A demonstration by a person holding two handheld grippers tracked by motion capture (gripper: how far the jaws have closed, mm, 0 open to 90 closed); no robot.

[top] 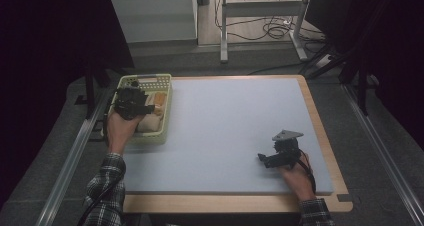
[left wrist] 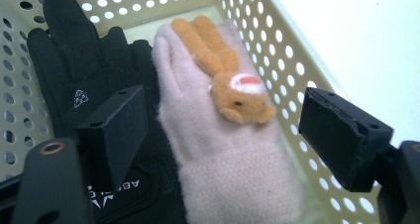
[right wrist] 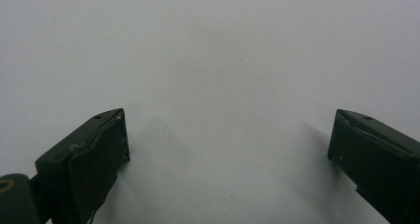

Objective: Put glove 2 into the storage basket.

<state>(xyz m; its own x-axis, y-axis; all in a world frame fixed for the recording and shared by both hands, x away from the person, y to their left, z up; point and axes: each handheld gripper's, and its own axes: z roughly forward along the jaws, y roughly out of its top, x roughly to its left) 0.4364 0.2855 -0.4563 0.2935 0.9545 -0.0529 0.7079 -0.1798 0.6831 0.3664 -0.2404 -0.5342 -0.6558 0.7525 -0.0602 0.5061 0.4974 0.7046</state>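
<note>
- The left tongs hang over the pale yellow basket, which sits at about ten o'clock on the surface, against its left edge.
- In the left gripper view those tongs are spread wide with nothing pinched; the pads stand clear of the pink glove lying between and below them.
- The pink glove lies flat on the basket floor, cuff toward the camera, fingers pointing to twelve o'clock in that view.
- An orange plush animal lies on the back of the pink glove.
- A black glove lies at nine o'clock of the pink one, touching it along its side, its fingers also pointing away.
- The basket's perforated wall runs just beside the pink glove at three o'clock.
- The right tongs rest low over the bare surface at about four o'clock, well apart from the basket.
- In the right gripper view the right tongs are spread, with only the pale surface between them.
</note>
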